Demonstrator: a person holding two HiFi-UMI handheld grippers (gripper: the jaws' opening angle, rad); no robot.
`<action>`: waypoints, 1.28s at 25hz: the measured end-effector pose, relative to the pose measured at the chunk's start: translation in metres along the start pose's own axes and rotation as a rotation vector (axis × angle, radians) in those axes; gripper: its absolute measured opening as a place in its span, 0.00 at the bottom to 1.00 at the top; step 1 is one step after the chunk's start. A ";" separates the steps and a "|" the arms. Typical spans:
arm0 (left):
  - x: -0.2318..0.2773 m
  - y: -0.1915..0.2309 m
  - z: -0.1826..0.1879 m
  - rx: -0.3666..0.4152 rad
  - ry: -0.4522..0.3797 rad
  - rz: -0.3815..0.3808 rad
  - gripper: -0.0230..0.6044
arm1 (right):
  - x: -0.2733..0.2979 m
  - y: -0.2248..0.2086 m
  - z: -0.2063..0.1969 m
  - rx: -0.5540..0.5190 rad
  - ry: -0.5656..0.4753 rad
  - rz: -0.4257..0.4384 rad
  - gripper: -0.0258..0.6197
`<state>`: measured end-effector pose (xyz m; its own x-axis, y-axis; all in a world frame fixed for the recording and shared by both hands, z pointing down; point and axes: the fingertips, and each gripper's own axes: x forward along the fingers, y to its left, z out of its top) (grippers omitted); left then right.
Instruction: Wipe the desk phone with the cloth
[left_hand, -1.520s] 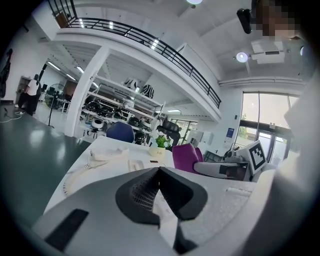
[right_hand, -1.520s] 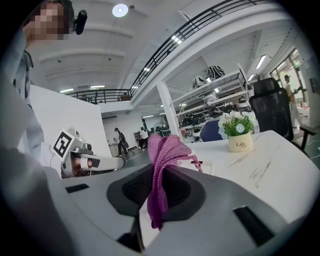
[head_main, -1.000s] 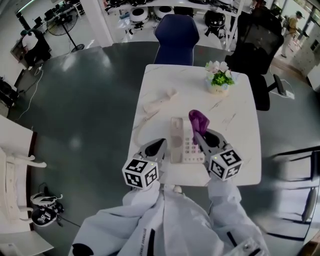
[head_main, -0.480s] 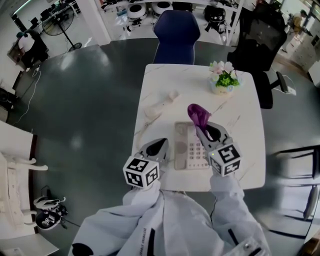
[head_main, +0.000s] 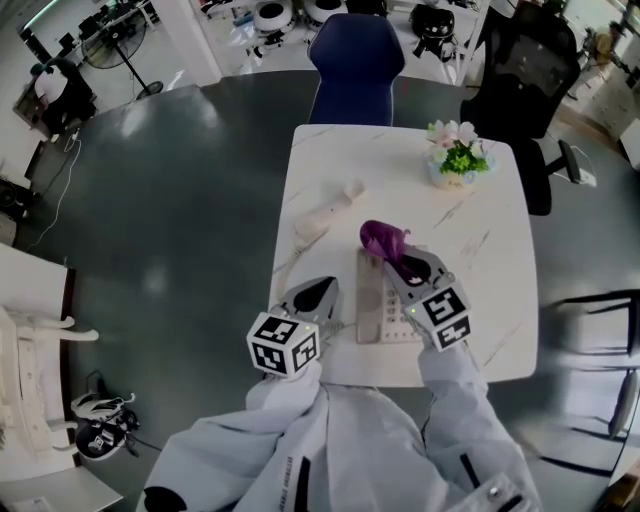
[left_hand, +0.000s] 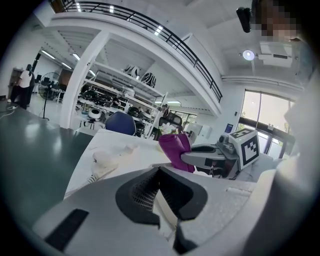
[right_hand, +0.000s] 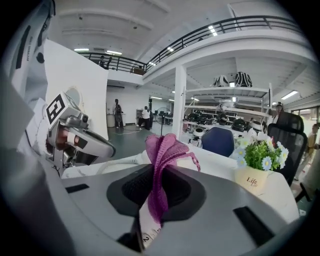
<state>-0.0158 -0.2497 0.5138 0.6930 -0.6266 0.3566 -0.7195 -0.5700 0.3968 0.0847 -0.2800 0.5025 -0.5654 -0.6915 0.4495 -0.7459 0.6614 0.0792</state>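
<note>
- Right gripper (head_main: 402, 268), in the head view, is clamped on a purple cloth (head_main: 383, 238), which bunches up past the jaw tips over the far end of the desk phone (head_main: 372, 312).
- Same view: the phone lies on the white table (head_main: 485, 300), near its front edge. Its handset (head_main: 325, 213) is off the phone and lies apart on the table, farther back and to the left.
- A small pot (head_main: 452, 178) near the table's far right corner holds white flowers and green leaves, well apart from both grippers.
- The left gripper (head_main: 318, 295) is just beside the phone's left edge. I cannot tell from this view whether it touches the phone.
- In the left gripper view, the left gripper (left_hand: 162, 197) has its jaws drawn close. Only a narrow slit is left, with something pale showing in it. The cloth (left_hand: 175, 150) stands ahead to the right and the handset (left_hand: 107, 159) ahead to the left.
- In the right gripper view, the right gripper (right_hand: 157, 200) pinches the cloth (right_hand: 165, 150) between its jaws. A strip of the phone (right_hand: 144, 235), with a key marked 2, shows below them. The pot (right_hand: 254, 179), marked "Life", stands to the right with its flowers.
</note>
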 end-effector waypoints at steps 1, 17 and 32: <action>0.000 0.001 0.000 -0.004 0.001 0.000 0.03 | 0.003 0.003 -0.004 0.003 0.011 0.011 0.10; -0.002 0.001 -0.014 -0.011 0.031 -0.026 0.03 | 0.021 0.021 -0.039 0.067 0.141 0.061 0.10; -0.018 -0.005 -0.020 -0.022 0.007 0.002 0.03 | 0.018 0.031 -0.048 0.064 0.167 0.082 0.10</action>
<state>-0.0235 -0.2244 0.5225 0.6921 -0.6235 0.3636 -0.7196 -0.5570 0.4146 0.0681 -0.2583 0.5559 -0.5628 -0.5753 0.5936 -0.7237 0.6899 -0.0175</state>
